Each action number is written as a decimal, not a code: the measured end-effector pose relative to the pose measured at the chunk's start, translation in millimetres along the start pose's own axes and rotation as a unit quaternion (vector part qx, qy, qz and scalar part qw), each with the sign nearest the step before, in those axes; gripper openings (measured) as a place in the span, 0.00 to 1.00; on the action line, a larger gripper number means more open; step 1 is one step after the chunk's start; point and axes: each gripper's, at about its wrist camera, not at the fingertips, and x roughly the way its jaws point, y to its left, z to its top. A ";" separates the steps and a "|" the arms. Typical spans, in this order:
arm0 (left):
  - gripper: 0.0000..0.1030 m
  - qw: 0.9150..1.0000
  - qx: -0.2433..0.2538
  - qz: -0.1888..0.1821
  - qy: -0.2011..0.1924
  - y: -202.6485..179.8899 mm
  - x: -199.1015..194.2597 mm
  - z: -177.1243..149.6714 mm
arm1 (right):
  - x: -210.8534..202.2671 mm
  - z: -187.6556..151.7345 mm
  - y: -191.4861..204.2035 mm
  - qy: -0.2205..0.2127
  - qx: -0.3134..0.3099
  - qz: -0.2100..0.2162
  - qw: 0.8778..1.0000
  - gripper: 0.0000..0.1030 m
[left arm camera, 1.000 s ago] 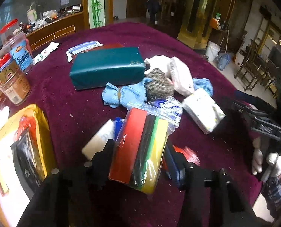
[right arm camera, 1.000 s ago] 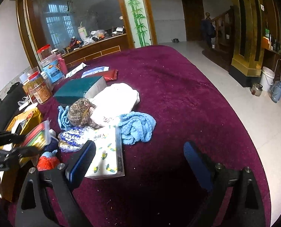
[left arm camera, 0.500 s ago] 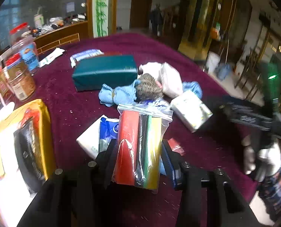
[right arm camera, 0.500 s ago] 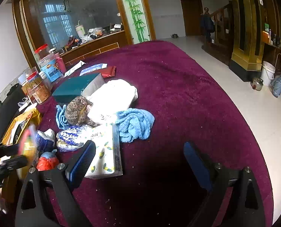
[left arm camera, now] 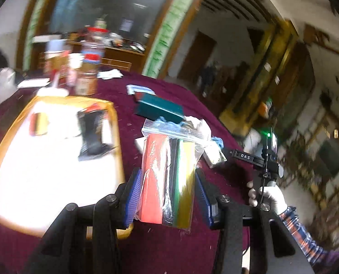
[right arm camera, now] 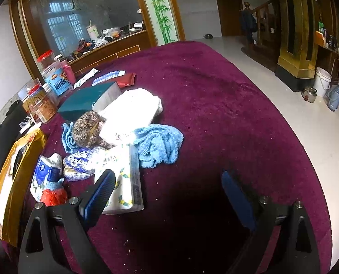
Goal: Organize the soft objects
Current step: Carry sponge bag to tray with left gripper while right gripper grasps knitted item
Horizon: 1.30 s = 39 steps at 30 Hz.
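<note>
My left gripper (left arm camera: 167, 197) is shut on a clear zip bag of coloured sponges (left arm camera: 169, 175), red, black, green and yellow, and holds it in the air above the maroon table (left arm camera: 169, 246). My right gripper (right arm camera: 169, 194) is open and empty, low over the table (right arm camera: 215, 105). Beside its left finger lies a lemon-print tissue pack (right arm camera: 121, 182). Beyond it are a blue towel (right arm camera: 158, 146), a brown knitted hat (right arm camera: 87, 130), a white tissue pack (right arm camera: 130, 111) and a blue-and-white bag (right arm camera: 78, 164).
A yellow-rimmed package (left arm camera: 44, 159) lies left of the held bag; it also shows in the right wrist view (right arm camera: 9, 182). A teal box (right arm camera: 85, 100) and several jars (right arm camera: 55, 80) stand at the back left. A toilet roll pack (right arm camera: 44, 171) and a red item (right arm camera: 53, 196) lie near.
My left gripper has lifted the sponge bag higher and swung left, over the edge of the yellow package. The left wrist view is now blurred. My right gripper has hardly moved.
</note>
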 end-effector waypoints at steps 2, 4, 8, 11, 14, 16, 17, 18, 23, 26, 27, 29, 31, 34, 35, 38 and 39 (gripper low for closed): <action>0.47 1.000 -0.022 0.003 -0.014 10.6 -16.3 -9.8 | -0.7 -0.3 -1.5 -0.002 0.004 -0.005 1.000 0.91; 0.47 0.999 -0.033 0.015 -0.025 20.0 -29.9 -19.0 | -1.5 -0.4 -3.1 -0.004 0.008 -0.013 1.000 0.91; 0.47 0.998 -0.054 0.025 -0.034 36.3 -47.4 -28.8 | -22.7 -0.8 0.8 -0.006 0.002 -0.018 1.000 0.91; 0.47 0.997 -0.051 0.028 -0.041 43.4 -59.4 -31.8 | -48.0 -1.7 17.4 -0.013 -0.001 0.023 1.000 0.91; 0.47 0.997 -0.052 0.029 -0.048 50.0 -63.2 -36.0 | -52.2 -4.1 52.1 0.010 -0.036 0.055 0.998 0.91; 0.47 0.997 -0.059 0.021 -0.049 53.5 -61.4 -39.8 | -46.4 -7.5 77.1 0.030 -0.059 0.071 0.995 0.91; 0.47 0.997 -0.063 0.018 -0.047 54.9 -59.4 -41.6 | -40.6 -9.8 91.7 0.042 -0.072 0.080 0.993 0.91; 0.47 0.997 -0.066 0.015 -0.046 56.5 -57.8 -43.5 | -35.8 -11.2 101.6 0.051 -0.080 0.084 0.992 0.90; 0.47 0.995 -0.081 0.022 -0.048 69.2 -64.2 -48.2 | -5.9 -22.9 147.0 0.090 -0.135 0.079 0.984 0.80; 0.47 0.994 -0.087 0.028 -0.053 73.7 -72.4 -47.1 | 13.1 -27.1 156.1 0.111 -0.138 0.063 0.982 0.65; 0.47 0.994 -0.086 0.031 -0.054 73.7 -74.9 -46.7 | 16.8 -29.1 155.2 0.116 -0.137 0.062 0.982 0.54; 0.47 0.994 -0.085 0.034 -0.058 74.3 -78.7 -46.8 | 22.8 -32.3 153.0 0.130 -0.135 0.066 0.980 0.32; 0.47 0.994 -0.086 0.036 -0.060 75.4 -79.4 -47.4 | 23.7 -36.7 150.9 0.134 -0.131 0.072 0.980 0.27; 0.47 0.994 -0.090 0.037 -0.056 78.1 -76.5 -48.9 | 4.4 -38.4 144.8 0.112 -0.134 0.074 0.982 0.27; 0.47 0.994 -0.091 0.041 -0.055 79.5 -75.9 -49.5 | -2.3 -37.0 142.7 0.106 -0.134 0.076 0.982 0.27; 0.47 0.993 -0.094 0.052 -0.053 85.6 -75.9 -47.8 | -25.4 -30.6 140.7 0.082 -0.139 0.080 0.984 0.27; 0.47 0.992 -0.095 0.061 -0.052 89.9 -77.0 -46.3 | -30.8 -28.5 142.0 0.077 -0.142 0.083 0.983 0.27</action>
